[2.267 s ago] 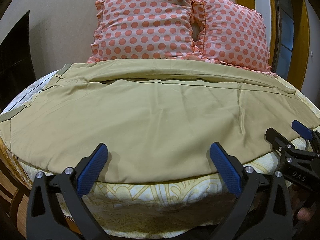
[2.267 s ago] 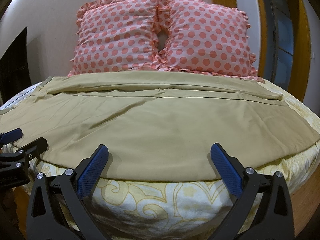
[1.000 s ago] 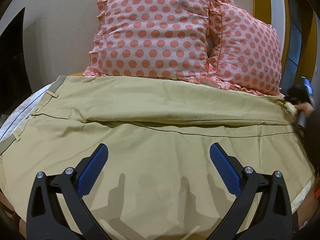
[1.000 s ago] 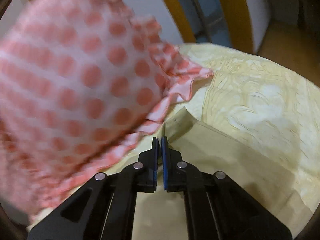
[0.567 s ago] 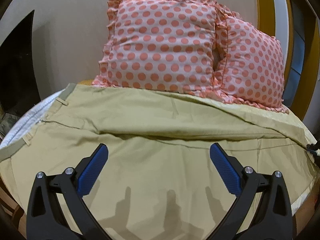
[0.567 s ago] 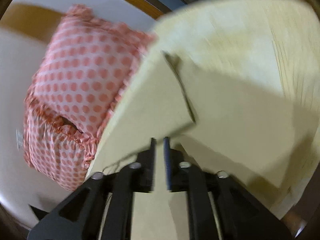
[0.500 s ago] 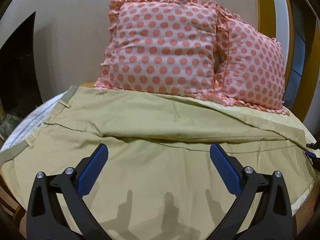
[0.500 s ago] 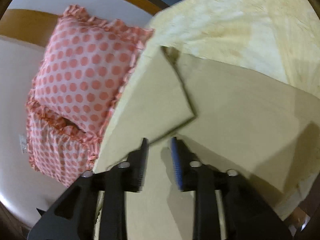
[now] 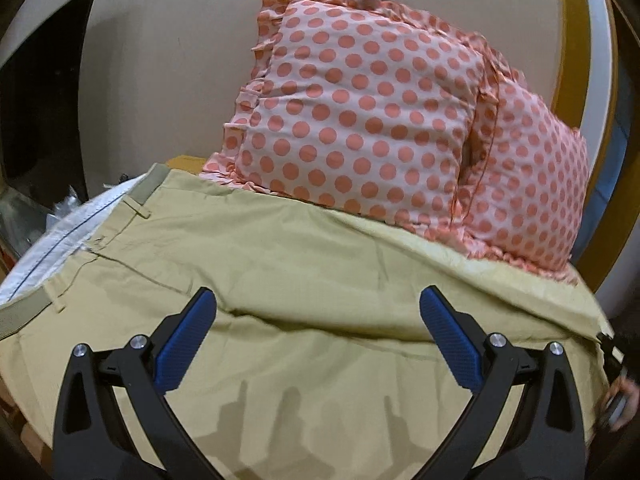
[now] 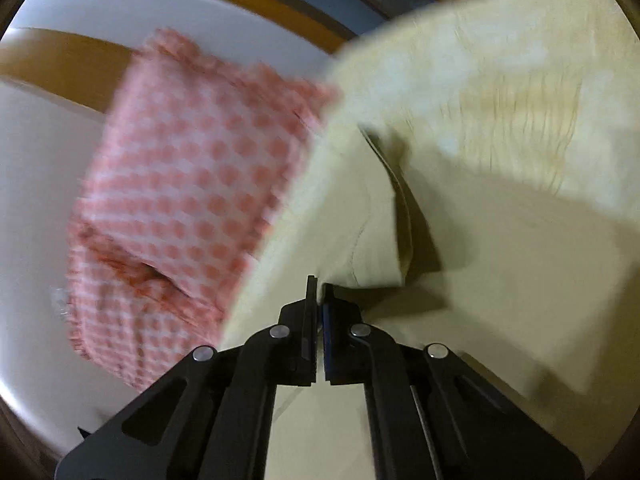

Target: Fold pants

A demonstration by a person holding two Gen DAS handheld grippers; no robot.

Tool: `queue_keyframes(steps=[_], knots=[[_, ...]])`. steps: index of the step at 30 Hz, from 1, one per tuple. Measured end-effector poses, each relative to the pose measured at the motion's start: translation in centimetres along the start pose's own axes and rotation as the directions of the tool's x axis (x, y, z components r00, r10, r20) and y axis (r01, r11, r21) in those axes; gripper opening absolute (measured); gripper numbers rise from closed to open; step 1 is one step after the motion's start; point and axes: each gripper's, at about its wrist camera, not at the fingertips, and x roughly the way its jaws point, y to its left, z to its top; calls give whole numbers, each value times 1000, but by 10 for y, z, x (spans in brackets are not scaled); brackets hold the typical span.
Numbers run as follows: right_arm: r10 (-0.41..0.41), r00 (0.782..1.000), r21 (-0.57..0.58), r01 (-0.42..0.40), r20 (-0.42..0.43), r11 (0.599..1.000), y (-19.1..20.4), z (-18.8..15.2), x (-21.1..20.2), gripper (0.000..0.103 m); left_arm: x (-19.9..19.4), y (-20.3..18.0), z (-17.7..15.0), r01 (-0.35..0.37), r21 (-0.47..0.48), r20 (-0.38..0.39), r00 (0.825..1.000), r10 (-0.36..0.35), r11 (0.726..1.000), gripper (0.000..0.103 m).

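Left wrist view: my left claw spread wide, grasping nothing, hovering over khaki pants laid across bed, waistband at left. Two polka-dot pillows behind pants, against wall.

Right wrist view: blurred. My right claw clenched on pants hem corner, fabric lifted above bedsheet.

My right wrist view is motion-blurred: the dotted pillows smear into checks, and the bedsheet loses its pattern. My right gripper pinches the pants hem; the pinched edge is hidden between the pads. In my left view, the pants' near edge is cut off below, and my right hand blurs at the right border.
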Motion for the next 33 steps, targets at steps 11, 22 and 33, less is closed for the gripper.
queue_keyframes(steps=[11,22,33], knots=[[108,982,-47,-102,153,994,-1,2,-64,2,129,38,66,-49,-183,-240,971,3,982,86],[96,986,-105,-82,137,991,3,4,-56,2,241,63,91,-340,-183,-456,861,227,923,28],[175,970,-121,-155,171,980,-2,13,-92,2,-6,107,30,-82,-294,-116,992,50,952,7]])
